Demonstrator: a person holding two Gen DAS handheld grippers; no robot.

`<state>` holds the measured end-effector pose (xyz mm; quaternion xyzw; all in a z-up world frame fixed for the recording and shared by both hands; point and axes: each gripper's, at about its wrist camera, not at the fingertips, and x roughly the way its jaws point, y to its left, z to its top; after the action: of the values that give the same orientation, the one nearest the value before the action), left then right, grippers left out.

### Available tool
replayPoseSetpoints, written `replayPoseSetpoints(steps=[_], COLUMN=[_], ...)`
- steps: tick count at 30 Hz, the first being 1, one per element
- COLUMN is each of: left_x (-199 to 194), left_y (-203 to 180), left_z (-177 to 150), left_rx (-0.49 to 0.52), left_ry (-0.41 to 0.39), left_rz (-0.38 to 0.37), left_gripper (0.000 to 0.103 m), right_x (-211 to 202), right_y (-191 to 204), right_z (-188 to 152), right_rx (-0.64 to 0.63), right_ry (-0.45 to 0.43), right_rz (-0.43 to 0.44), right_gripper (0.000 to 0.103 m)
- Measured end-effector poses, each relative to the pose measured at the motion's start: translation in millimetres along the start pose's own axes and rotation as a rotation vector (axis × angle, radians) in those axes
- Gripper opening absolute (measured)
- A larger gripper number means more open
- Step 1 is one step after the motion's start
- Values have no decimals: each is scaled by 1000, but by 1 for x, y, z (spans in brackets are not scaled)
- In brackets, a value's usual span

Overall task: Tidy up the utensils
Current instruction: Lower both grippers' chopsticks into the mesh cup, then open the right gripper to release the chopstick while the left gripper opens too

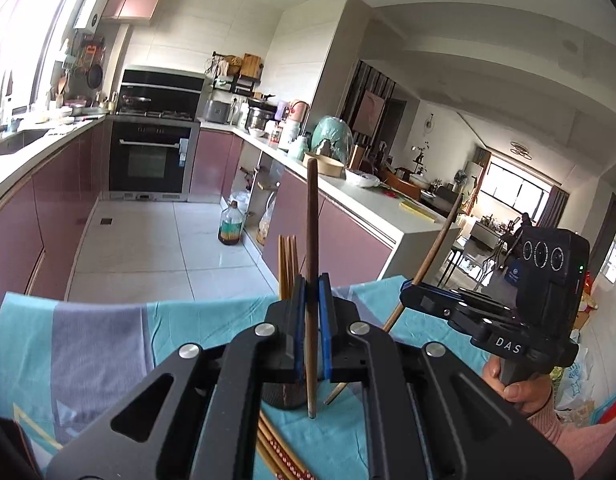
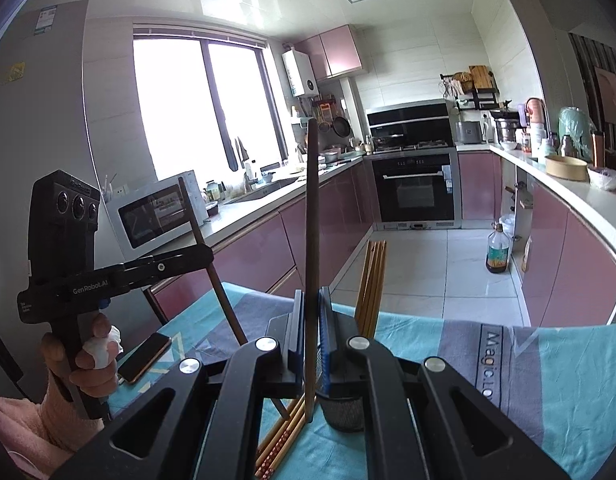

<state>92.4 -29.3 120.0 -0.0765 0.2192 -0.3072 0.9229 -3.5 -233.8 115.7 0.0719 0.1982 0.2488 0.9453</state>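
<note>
The dark mesh utensil holder sits mostly hidden behind the gripper bodies at the lower centre of both views, with only a sliver of its side showing, so what stands inside it is hard to make out. In the left wrist view the left gripper is clenched on a dark brown chopstick, which stands upright between the blue pads, its lower tip touching the teal tablecloth. The right gripper likewise clamps a second dark chopstick upright (tip near the holder's foot). Light bamboo chopsticks rise just right of those jaws, and more patterned ones lie flat below. A phone rests at lower left of the right view.
</note>
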Motion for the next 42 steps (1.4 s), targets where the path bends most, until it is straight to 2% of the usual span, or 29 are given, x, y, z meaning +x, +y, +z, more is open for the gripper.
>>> replayPoseSetpoints(steps=[11, 16, 20, 29, 42], left_x=[10, 26, 45, 75, 93], left_y=[-13, -17, -13, 10, 17], left_z=[32, 33, 20, -9, -11], left_rx=[51, 82, 96, 60, 74], left_ry=[-57, -59, -9, 96, 165], left_rz=[37, 64, 84, 105, 107], left_gripper=[7, 7, 7, 7, 7], right_x=[5, 23, 42, 72, 92], right_y=[-5, -11, -15, -19, -20], right_z=[28, 25, 14, -6, -18], right_rx=[-27, -30, -25, -21, -10], right_ry=[-46, -21, 27, 113, 176], right_rz=[-30, -66, -87, -114, -136], right_gripper=[5, 5, 5, 5, 7])
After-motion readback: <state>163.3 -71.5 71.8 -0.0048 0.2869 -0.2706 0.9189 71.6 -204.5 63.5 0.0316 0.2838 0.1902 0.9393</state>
